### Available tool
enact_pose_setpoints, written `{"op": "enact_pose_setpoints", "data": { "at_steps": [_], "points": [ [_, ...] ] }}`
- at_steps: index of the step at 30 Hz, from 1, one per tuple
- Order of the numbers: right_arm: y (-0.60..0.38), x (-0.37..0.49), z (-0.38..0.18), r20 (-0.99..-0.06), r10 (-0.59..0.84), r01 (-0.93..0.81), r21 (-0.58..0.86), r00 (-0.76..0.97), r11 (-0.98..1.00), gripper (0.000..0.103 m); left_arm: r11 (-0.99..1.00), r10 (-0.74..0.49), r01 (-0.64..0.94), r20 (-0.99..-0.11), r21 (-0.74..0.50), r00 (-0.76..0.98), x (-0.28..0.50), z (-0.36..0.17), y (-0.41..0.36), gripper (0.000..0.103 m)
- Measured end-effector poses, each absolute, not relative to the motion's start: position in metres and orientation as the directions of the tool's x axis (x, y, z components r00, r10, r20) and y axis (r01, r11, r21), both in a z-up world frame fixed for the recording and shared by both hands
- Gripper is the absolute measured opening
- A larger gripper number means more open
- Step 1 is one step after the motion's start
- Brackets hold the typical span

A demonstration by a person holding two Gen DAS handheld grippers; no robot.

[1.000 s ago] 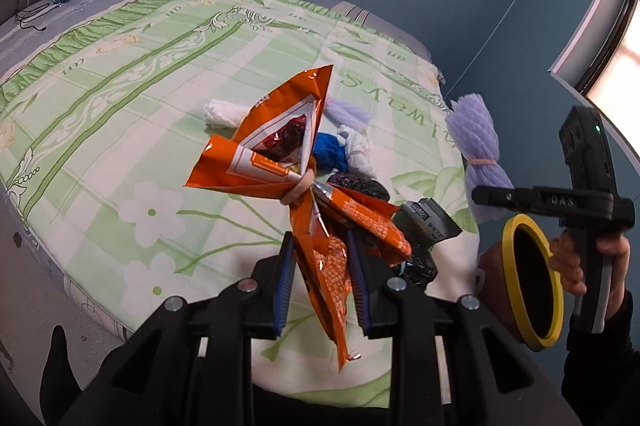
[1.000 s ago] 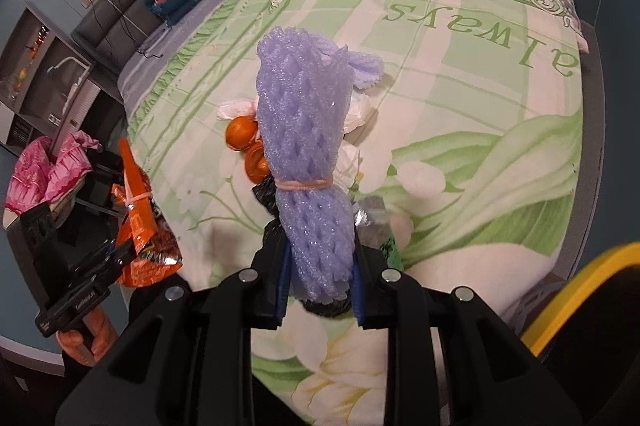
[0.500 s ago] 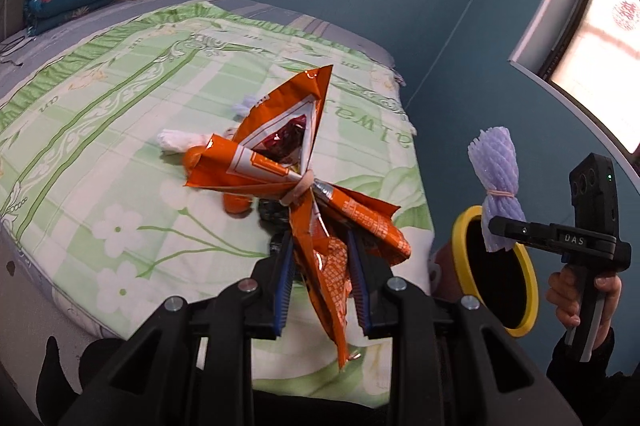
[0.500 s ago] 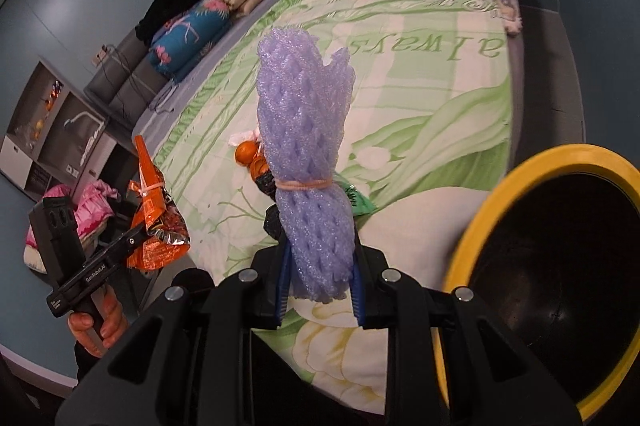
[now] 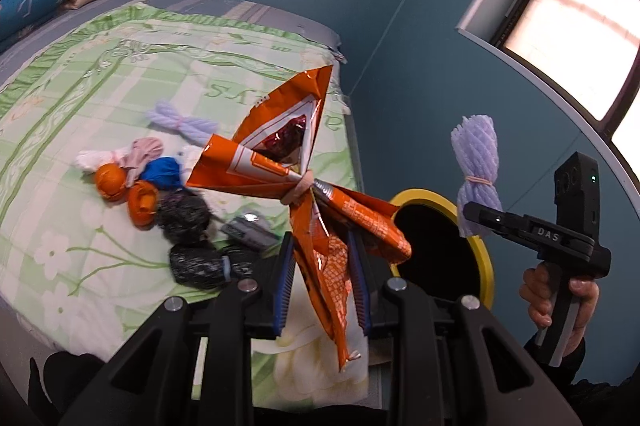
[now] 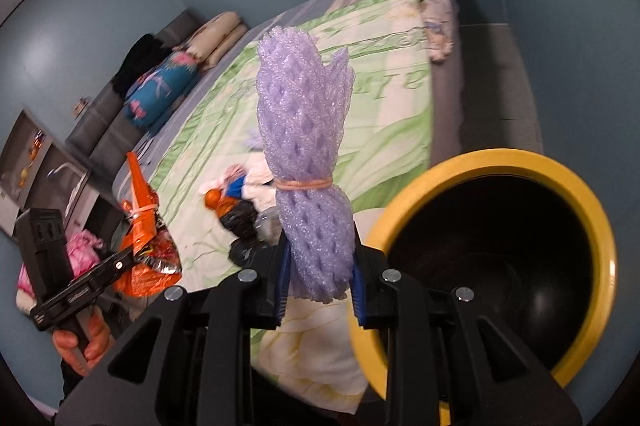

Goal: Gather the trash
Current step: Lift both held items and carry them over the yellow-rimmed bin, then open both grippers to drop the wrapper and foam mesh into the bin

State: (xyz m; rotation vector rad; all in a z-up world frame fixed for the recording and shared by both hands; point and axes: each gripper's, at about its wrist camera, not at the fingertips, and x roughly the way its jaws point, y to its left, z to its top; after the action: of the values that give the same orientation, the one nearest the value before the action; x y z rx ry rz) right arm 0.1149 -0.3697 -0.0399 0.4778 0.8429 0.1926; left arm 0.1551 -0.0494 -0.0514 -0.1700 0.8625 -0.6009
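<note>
Left claw (image 5: pixel 322 280) clamped on orange snack wrapper (image 5: pixel 304 186), same grip as second ago. Right claw (image 6: pixel 318 280) clamped on purple foam net bundle (image 6: pixel 308 162), grip unchanged. Yellow-rimmed bin (image 6: pixel 568 182) now large at right, just beside bundle; earlier barely in view. Farther left, trash pile (image 5: pixel 168 198) remains on bed (image 5: pixel 120 82).

green floral bed (image 5: pixel 100 74) — bundled trash scraps (image 5: pixel 176 202) lie near its edge.
</note>
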Motion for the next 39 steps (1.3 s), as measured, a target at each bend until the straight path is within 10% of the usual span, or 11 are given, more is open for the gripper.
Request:
{"op": "enact_pose_setpoints", "data": {
  "at_steps": [39],
  "points": [
    [-0.451,0.098,-0.066,-0.705,0.232,0.233,0.497,0.67,0.836,0.027,0.618,-0.697,0.655,-0.688,-0.434,0.201,0.146,-0.107,-0.226,0.025]
  ]
}}
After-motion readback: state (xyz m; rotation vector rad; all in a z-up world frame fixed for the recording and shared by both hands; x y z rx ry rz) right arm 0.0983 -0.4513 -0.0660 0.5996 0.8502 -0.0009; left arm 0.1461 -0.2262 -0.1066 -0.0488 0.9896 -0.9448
